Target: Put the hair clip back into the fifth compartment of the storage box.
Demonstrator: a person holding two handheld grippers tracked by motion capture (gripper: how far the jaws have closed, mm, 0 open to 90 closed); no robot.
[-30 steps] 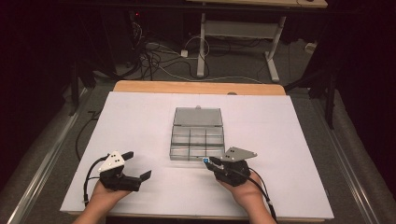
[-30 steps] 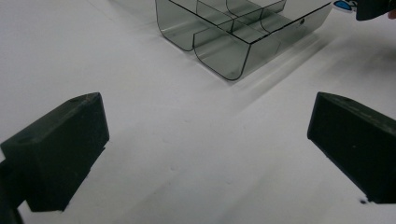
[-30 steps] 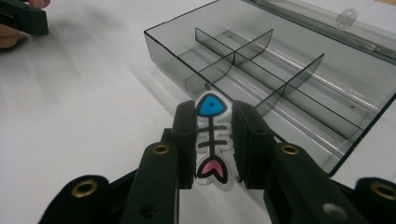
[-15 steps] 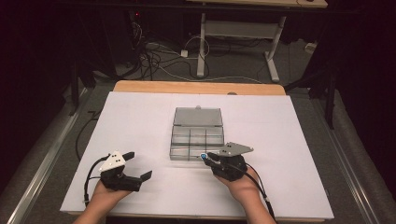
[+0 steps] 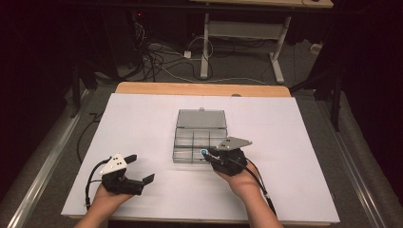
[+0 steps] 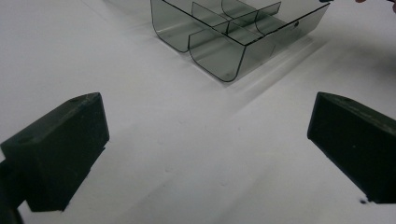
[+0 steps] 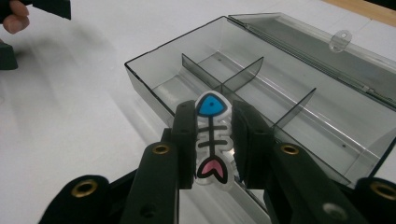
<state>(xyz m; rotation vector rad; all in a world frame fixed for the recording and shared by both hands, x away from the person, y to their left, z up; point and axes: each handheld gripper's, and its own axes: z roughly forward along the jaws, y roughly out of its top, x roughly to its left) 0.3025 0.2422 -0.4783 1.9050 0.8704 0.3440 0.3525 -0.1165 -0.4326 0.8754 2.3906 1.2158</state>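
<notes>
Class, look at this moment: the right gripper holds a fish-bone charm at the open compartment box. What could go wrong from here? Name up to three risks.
1. The right gripper pinches the fish-bone charm only by its thin edges, so it might twist or slip out.
2. The compartment box has narrow cells and thin dividers; the charm may land on a divider or in the wrong cell.
3. The left gripper rests apart from the light box, so a nudge could slide it.

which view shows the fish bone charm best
The right gripper view: the fish bone charm sits close up, clamped between the right gripper jaws, blue head up, pink tail down, in front of the open box. The high view gives a tiny blue speck.
</notes>
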